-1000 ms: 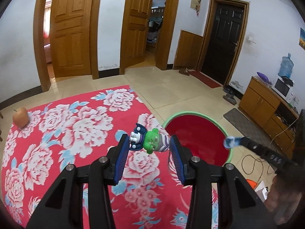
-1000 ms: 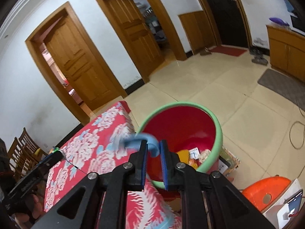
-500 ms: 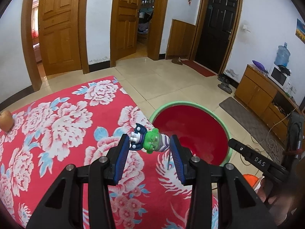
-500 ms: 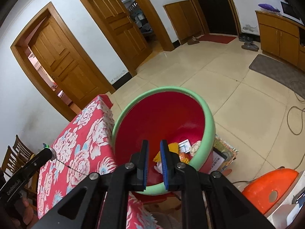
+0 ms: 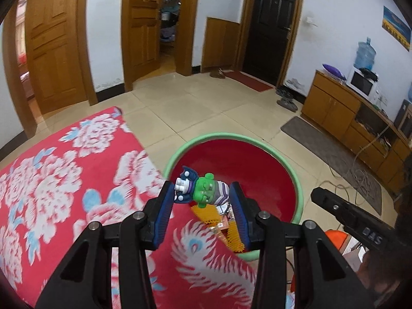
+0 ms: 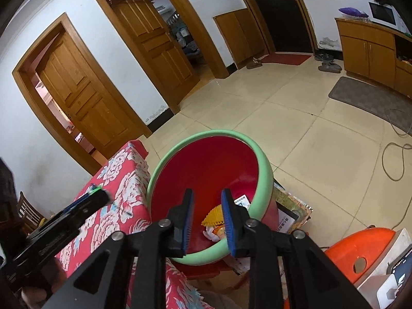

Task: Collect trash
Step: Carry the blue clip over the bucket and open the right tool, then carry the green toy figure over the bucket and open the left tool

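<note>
Two matching handheld grippers: left gripper and right gripper, each built of matte black angular plastic arms. Blue ribbed pads lining the inner faces of the fingers. Round silver screws set at the linkage joints. White "DAS" lettering along the side of one black finger.

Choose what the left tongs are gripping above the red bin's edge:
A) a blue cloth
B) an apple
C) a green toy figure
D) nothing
C: the left tongs clamp a green toy figure by its ends, at the near edge of the red bin.
</note>
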Motion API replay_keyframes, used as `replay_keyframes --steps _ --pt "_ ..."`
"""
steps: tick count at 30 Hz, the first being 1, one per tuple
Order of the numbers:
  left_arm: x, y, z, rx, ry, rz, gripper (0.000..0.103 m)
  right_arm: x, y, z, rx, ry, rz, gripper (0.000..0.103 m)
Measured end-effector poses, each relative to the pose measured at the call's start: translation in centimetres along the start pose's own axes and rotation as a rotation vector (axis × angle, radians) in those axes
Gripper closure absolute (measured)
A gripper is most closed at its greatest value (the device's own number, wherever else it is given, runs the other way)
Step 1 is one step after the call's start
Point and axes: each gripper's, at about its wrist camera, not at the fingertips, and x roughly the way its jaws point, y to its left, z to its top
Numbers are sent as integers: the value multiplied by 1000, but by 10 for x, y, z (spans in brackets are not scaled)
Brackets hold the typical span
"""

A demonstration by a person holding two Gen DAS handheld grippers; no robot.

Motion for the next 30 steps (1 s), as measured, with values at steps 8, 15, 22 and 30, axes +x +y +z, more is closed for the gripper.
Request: replay_keyframes --steps 8,15,22,30 --pt "12 -2 2 -19 -3 20 36 -4 -13 2 31 -11 -6 58" --pt "-2 11 -3 -53 9 56 36 -8 -3 1 6 -7 15 52" --pt "-43 25 -19 -78 -8 114 34 -24 29 -7 -63 -3 64 32" --pt "-96 54 -39 -174 -41 190 27 -42 68 -27 -151 10 124 19"
